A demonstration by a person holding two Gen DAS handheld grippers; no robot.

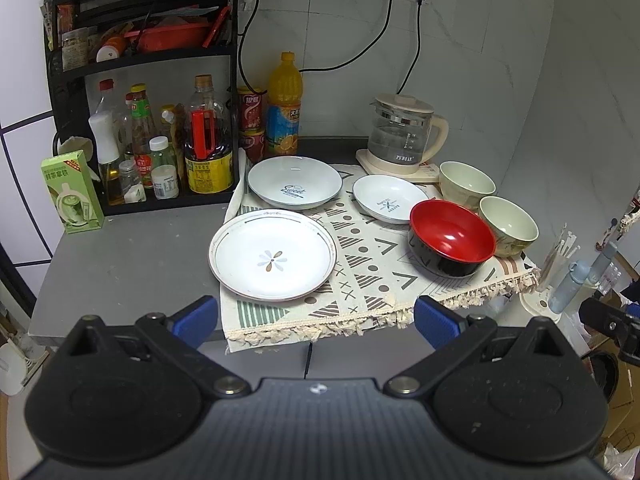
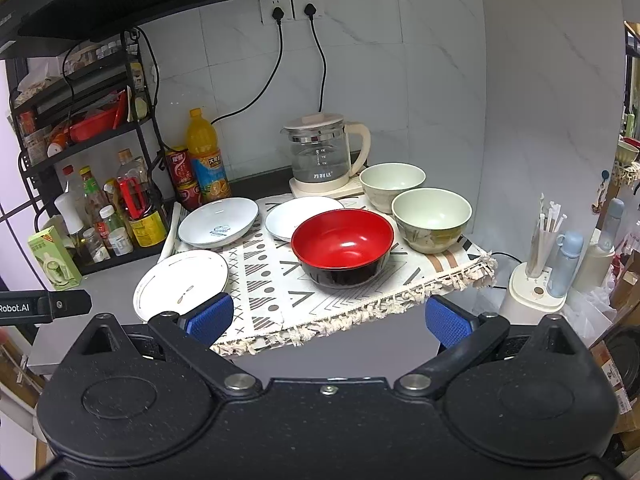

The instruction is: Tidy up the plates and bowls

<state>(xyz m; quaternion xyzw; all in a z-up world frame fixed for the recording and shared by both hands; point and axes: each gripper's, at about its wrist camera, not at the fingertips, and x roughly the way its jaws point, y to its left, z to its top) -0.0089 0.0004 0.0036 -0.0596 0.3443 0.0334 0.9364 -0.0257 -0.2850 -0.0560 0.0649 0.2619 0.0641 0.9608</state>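
On a patterned cloth (image 1: 360,276) (image 2: 276,292) lie three white plates: a flower plate (image 1: 273,256) (image 2: 180,284) nearest, a "Sweet" plate (image 1: 295,182) (image 2: 218,222) behind it, and a small plate (image 1: 390,199) (image 2: 292,212) to the right. A red-and-black bowl (image 1: 452,238) (image 2: 342,248) stands right of them, with two pale green bowls (image 1: 507,225) (image 1: 466,182) (image 2: 431,218) (image 2: 391,184) behind. My left gripper (image 1: 314,322) hangs open before the cloth's fringe, holding nothing. My right gripper (image 2: 328,320) is open too, in front of the red bowl.
A glass kettle (image 1: 404,132) (image 2: 322,154) sits on its base at the back. A black rack (image 1: 140,80) with sauce bottles, an orange juice bottle (image 1: 284,104) and red cans line the left. A green carton (image 1: 72,192) stands on the grey counter (image 1: 132,260). Beyond the right edge stand a straw holder and blue bottle (image 2: 564,260).
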